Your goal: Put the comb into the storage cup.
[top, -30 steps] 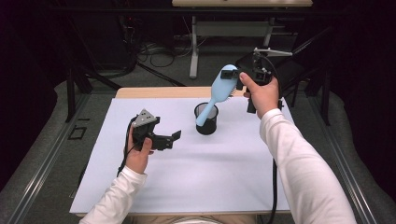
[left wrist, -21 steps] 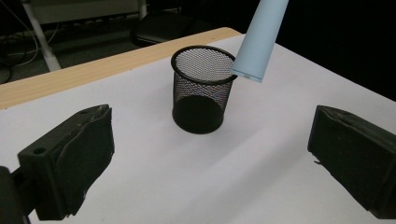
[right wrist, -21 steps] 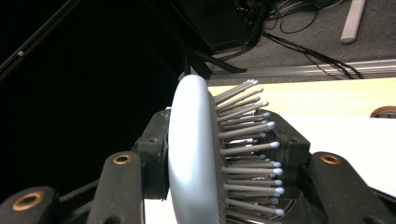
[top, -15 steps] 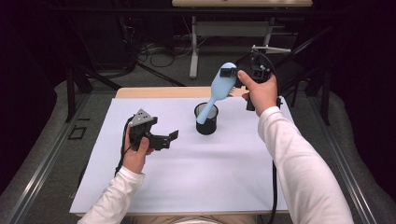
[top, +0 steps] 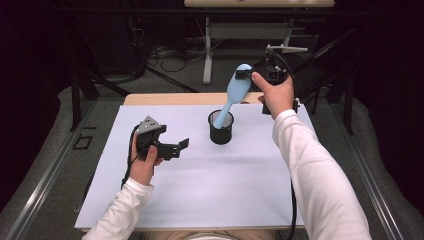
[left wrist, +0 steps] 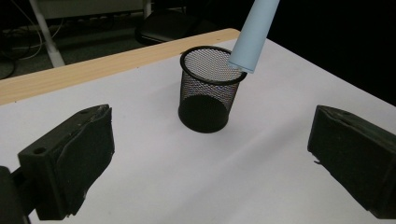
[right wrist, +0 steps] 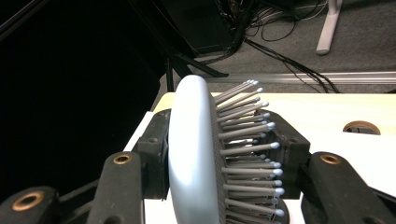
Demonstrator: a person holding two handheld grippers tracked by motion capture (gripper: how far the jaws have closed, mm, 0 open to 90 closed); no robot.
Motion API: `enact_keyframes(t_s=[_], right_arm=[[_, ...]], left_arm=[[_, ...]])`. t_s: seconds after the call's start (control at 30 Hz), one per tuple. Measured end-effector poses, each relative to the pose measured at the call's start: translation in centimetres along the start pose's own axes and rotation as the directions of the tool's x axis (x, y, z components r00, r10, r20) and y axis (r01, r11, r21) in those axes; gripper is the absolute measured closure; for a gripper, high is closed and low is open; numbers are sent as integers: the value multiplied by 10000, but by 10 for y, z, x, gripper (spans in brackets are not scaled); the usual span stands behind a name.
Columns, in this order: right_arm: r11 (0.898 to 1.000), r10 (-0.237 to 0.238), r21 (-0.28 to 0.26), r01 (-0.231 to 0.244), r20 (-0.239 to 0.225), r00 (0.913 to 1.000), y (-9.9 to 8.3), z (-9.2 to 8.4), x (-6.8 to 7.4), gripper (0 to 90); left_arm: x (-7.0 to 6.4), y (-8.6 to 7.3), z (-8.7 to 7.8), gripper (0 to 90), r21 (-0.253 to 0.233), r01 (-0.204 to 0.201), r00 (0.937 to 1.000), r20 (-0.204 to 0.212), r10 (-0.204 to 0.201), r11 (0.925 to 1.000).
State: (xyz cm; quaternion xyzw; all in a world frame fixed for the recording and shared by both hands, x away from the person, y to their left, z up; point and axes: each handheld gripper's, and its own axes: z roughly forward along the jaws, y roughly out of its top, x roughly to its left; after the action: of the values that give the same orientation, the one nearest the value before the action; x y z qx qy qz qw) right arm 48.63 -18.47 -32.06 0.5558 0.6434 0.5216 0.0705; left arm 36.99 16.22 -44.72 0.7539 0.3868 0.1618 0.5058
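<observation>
A light blue hairbrush (top: 235, 92) hangs tilted over a black mesh cup (top: 220, 127), handle end at the cup's rim. My right gripper (top: 245, 74) is shut on the brush head, held above the table's far edge. In the right gripper view the brush head (right wrist: 196, 154) and its bristles sit squeezed between the two jaws. In the left gripper view the brush handle (left wrist: 252, 37) reaches just into the mesh cup (left wrist: 208, 88). My left gripper (top: 179, 146) hovers left of the cup, open and empty, pointing toward it.
A white sheet (top: 200, 190) covers the wooden table (top: 165, 99). Dark floor, cables and a table stand (top: 207, 55) lie beyond the far edge. A round hole (right wrist: 360, 127) shows in the tabletop in the right gripper view.
The right hand has shifted the brush slightly, so its handle end now sits at the cup's mouth. The left gripper has stayed put.
</observation>
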Motion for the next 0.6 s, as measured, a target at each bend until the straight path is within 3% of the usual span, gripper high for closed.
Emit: enact_keyframes(t_s=[0.6], right_arm=[[9981, -590, -159, 601, 620, 9963, 6, 14, 0, 493]], left_arm=[[2, -3, 2, 7, 181, 110, 9999, 64, -112, 9998]])
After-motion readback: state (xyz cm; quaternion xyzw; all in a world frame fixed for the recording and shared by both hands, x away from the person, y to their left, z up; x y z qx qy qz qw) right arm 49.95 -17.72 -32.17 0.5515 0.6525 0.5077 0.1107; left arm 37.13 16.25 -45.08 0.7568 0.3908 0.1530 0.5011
